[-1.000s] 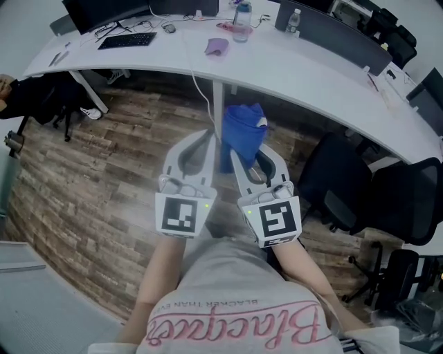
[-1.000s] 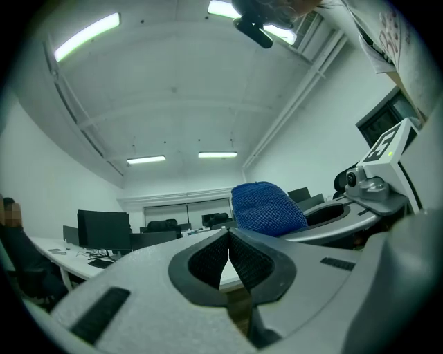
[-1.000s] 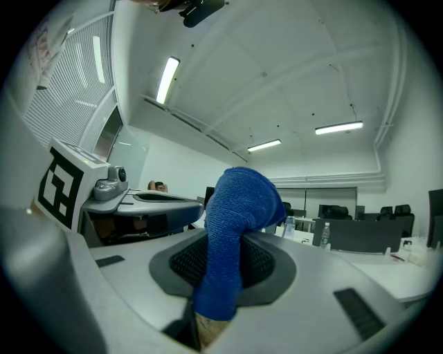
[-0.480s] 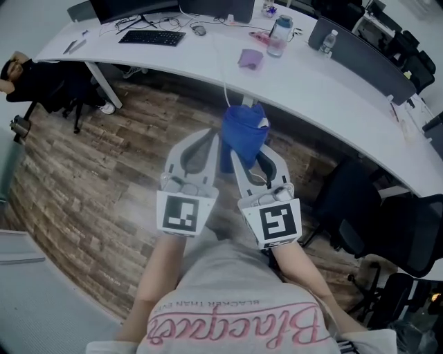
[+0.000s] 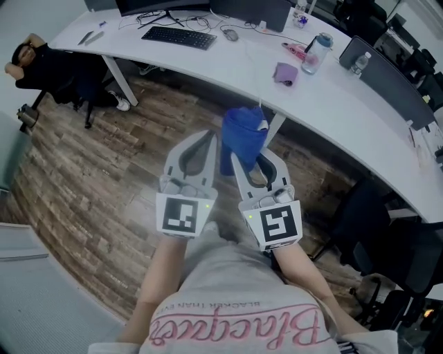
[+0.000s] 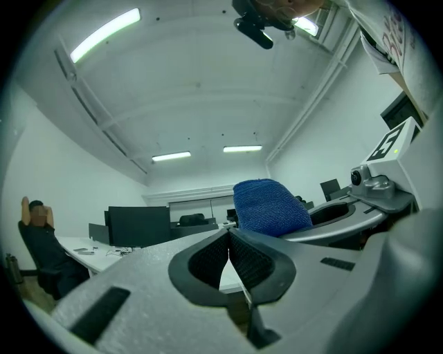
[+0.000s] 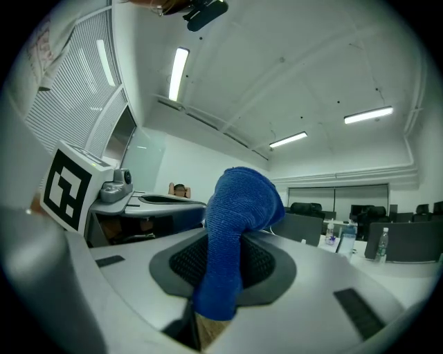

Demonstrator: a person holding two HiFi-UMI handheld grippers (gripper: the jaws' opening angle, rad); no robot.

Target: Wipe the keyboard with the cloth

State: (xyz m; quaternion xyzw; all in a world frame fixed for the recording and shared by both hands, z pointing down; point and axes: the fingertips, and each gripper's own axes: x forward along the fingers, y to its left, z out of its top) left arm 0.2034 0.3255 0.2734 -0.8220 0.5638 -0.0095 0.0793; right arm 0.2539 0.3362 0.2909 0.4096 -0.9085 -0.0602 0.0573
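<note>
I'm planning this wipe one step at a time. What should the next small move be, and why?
Probably a step toward the desk, carrying the right gripper toward the keyboard. The blue cloth is clamped between that gripper's fingers, so no pickup is needed, but the keyboard lies far off across the wooden floor. The left gripper is shut and empty.

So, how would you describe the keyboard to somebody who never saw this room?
Follow the long curved white desk toward its left end in the head view. The keyboard lies there before a dark monitor. It is the only flat black slab with rows of keys; the mouse to its right is small and rounded.
</note>
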